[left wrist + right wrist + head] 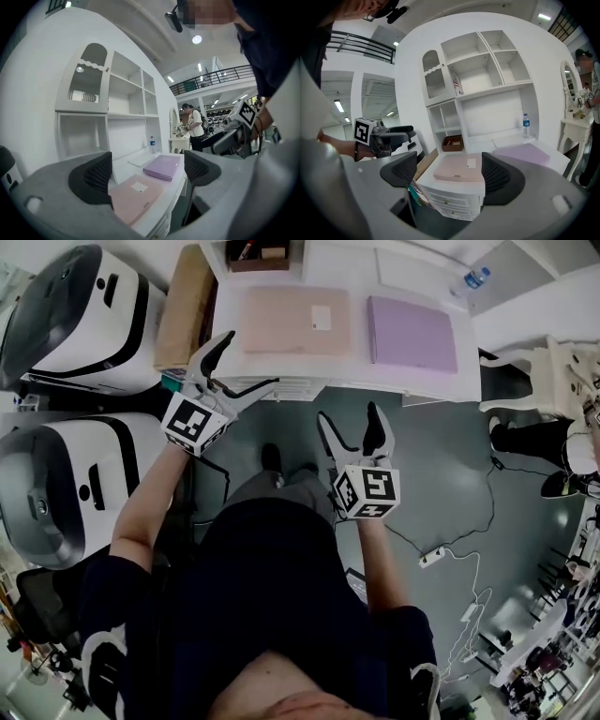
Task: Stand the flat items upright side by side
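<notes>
Two flat boxes lie on the white desk [422, 381]: a pink one [295, 320] on the left and a purple one [411, 334] to its right. My left gripper [249, 360] hovers open at the desk's front left corner, short of the pink box. Lower down, over the floor, my right gripper [349, 415] is open and empty. In the left gripper view the pink box [133, 197] and purple box [164, 167] lie ahead of the open left gripper [146, 173]. The right gripper view shows the pink box [457, 168] beyond the open right gripper [449, 173], with the purple box [522, 153] to its right.
A white shelf unit [487, 70] rises behind the desk, with a brown tray [452, 142] and a water bottle [526, 125]. A cardboard box [183, 306] stands left of the desk beside two white machines [75, 320]. A power strip [433, 557] lies on the floor. A person [553, 442] is at the right.
</notes>
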`<state>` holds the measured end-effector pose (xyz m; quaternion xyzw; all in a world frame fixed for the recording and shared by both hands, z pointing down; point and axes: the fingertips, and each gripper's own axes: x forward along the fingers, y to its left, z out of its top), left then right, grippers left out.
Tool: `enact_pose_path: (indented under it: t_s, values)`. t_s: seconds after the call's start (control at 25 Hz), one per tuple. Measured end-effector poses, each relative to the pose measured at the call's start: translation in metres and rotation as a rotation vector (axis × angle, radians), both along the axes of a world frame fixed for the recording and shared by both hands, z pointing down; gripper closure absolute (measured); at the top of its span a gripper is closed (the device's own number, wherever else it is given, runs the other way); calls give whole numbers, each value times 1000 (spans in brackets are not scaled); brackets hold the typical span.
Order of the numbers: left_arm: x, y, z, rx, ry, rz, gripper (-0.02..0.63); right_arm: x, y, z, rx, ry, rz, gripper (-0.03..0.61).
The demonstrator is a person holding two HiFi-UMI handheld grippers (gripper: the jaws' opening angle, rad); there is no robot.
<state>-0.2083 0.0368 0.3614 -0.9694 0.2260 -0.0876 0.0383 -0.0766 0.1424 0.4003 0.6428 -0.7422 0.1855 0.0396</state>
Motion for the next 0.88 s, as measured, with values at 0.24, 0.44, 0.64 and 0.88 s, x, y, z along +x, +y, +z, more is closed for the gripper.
enact_pose_path:
  t_s: [0.24,0.44,0.64,0.88]
  values:
    - [14,-47,10,-19,-13,57,123,-7,-30,15,-26,-28,-7,152]
    - [42,-87,29,-50,-47,107,123,0,-58,39,-70,-102,-23,152]
    - [66,-124,50,-102,-90,168,123,10,-75,61,-115,-177,-35,152]
    - [92,-165,76,-177,-170,284,123,19,-96,91,-188,-343,0,152]
